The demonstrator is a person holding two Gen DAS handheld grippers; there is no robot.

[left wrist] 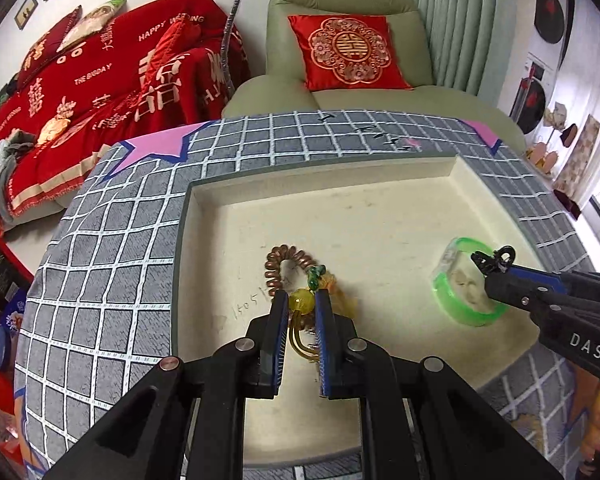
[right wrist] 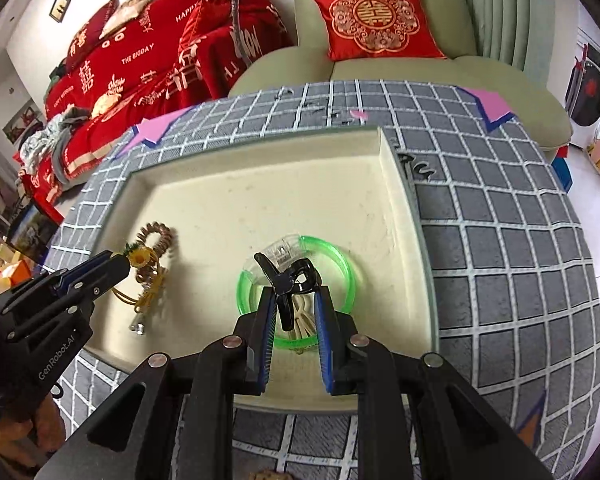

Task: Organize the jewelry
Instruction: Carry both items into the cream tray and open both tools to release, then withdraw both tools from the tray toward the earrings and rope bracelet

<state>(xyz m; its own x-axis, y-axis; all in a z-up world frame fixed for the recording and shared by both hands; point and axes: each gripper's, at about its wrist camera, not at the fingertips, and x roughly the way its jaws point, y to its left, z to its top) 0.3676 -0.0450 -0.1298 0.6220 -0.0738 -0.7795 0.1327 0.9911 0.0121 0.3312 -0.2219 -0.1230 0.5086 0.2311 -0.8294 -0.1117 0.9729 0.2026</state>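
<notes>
Our left gripper (left wrist: pixel 301 298) is clenched on a faceted yellow bead (left wrist: pixel 301 301), translucent like resin, pinched between two ribbed blue pads on matte black fingers. From the bead hang thin golden cord loops (left wrist: pixel 297 342) and a frayed yellow tassel (left wrist: pixel 346 300). Just past the fingertips a small green charm (left wrist: pixel 316 272) joins a copper-brown coil bracelet (left wrist: pixel 278 266), springy and ridged like a telephone cord, which curls on the tray floor.

Our right gripper (right wrist: pixel 296 294) is clamped on a glossy black hair clip (right wrist: pixel 290 280), hard plastic with a looped end and a slanted prong sticking out beyond the pads. Beneath it lies a translucent neon-green bangle (right wrist: pixel 340 258), smooth and round, with a clear ribbed plastic clip (right wrist: pixel 282 254) resting on its far rim and pale looped cord (right wrist: pixel 300 318) inside the ring; whether the black clip touches the bangle we cannot tell.

All of this sits in a shallow square tray (left wrist: pixel 320 172), cream and velvety inside with a grey-green rim, its floor lightly smudged. The tray rests on a grey woven cloth (left wrist: pixel 100 280) gridded with white lines and pink patches at the corners.
</notes>
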